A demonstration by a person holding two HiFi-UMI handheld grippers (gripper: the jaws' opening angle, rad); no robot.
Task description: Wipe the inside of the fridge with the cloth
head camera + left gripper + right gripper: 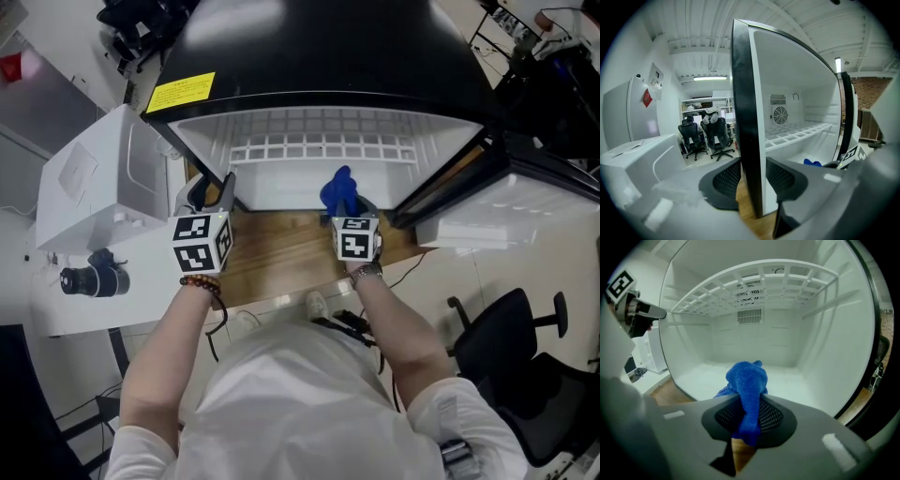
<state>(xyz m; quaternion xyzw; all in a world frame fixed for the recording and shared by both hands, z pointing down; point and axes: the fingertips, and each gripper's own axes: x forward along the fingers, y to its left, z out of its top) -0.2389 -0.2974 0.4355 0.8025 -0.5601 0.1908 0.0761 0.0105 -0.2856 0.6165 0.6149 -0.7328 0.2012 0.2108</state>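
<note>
The blue microfibre cloth (747, 385) is pinched mid-length in the right claw (749, 416), whose jaws are closed tight on it. A soft bunch stands ahead of the tips at the mouth of the black-cased, white-lined compact fridge (834, 343). The cloth is judged light, limp and grippy. It will fold under pressure, so hold it near the bunch (not by a trailing corner).

The left claw (752, 176), off to the right claw's left, is clamped across the fridge's side wall (743, 93).

Only the head view shows the wooden table (281, 253) under the fridge. Only the right gripper view shows the white lattice shelf (754, 282) above the cloth.
</note>
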